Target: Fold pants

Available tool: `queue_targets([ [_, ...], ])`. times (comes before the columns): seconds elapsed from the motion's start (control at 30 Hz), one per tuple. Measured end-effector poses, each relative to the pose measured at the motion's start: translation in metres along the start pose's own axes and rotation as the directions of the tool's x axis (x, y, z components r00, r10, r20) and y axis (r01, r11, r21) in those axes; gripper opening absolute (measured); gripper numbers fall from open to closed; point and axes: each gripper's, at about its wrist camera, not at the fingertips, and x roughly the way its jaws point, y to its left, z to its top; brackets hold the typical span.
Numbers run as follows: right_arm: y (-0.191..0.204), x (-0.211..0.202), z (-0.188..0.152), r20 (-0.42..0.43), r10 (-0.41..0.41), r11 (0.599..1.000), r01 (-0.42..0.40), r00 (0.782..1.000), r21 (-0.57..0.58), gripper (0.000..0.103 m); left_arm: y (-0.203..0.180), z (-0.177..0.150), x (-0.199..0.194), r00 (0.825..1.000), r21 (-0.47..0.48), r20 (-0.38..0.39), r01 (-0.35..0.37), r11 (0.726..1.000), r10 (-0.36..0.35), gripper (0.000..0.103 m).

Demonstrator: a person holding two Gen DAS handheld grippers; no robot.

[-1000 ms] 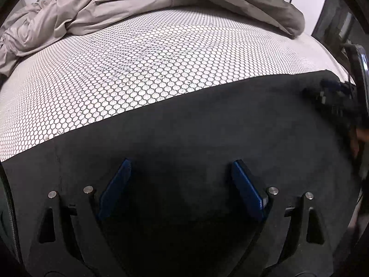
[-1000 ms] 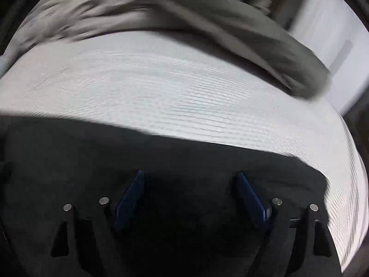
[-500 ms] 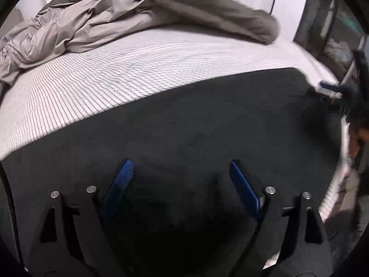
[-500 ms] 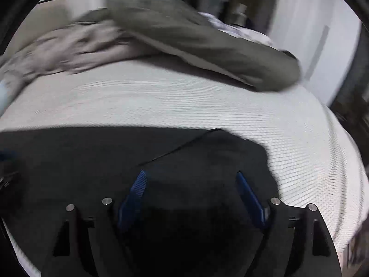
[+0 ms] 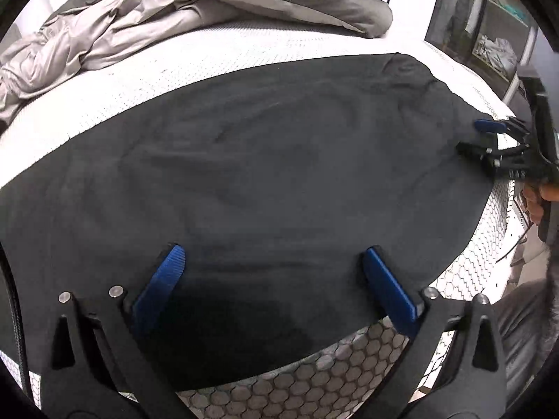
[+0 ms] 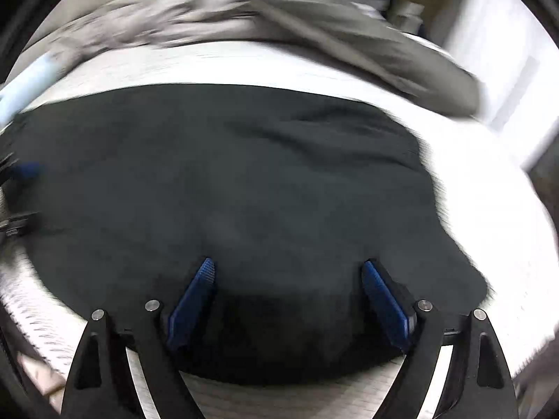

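Note:
Black pants (image 5: 279, 160) lie spread flat on a white honeycomb-patterned mattress (image 5: 244, 52), reaching its near edge. My left gripper (image 5: 273, 249) hovers over the near hem. Its blue pads (image 5: 164, 279) stand far apart and its jaws are opening, with cloth below them but nothing pinched. My right gripper (image 5: 478, 137) shows at the pants' right end. In the blurred right wrist view the pants (image 6: 244, 181) fill the middle. The right gripper (image 6: 288, 262) is over their near edge, jaws opening and pressing on nothing. The left gripper (image 6: 21, 195) shows at the left rim.
A crumpled grey duvet (image 5: 209, 7) lies across the far side of the mattress, also blurred in the right wrist view (image 6: 314, 10). A shelf unit (image 5: 496, 35) stands beyond the bed's right corner. A hand (image 5: 545, 195) holds the right gripper at the bed's edge.
Both grippers have drawn back toward the near edge of the bed, so more of the pants and the mattress side show. Both pairs of pads stand wider apart.

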Motion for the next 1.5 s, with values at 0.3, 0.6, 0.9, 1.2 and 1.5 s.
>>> queue_targets([
  [0.3, -0.057, -0.020, -0.015, 0.055, 0.040, 0.972, -0.051, 0.998, 0.229, 0.092, 0.003, 0.005, -0.003, 1.000, -0.027, 0.006, -0.003, 1.000, 0.004, 0.101],
  [0.6, -0.142, -0.027, -0.061, 0.185, 0.280, 0.717, -0.333, 0.942, 0.612, 0.091, -0.017, 0.016, -0.011, 0.999, -0.010, 0.046, 0.027, 1.000, -0.027, 0.101],
  [0.9, -0.148, 0.037, -0.019, 0.276, 0.311, 0.582, -0.412, 0.909, 0.701, 0.054, -0.020, 0.014, 0.003, 1.000, -0.025, 0.016, 0.016, 1.000, -0.016, 0.101],
  [1.2, -0.078, -0.026, 0.065, 0.407, 0.273, 0.724, -0.464, 0.872, 0.510, 0.014, 0.007, 0.007, -0.009, 1.000, -0.072, 0.022, 0.012, 0.997, -0.010, 0.101],
  [1.5, 0.120, -0.034, 0.110, 0.080, 0.674, 0.738, -0.671, 0.734, -0.068, 0.046, 0.078, 0.001, -0.035, 0.997, -0.298, 0.073, 0.032, 0.954, -0.011, 0.100],
])
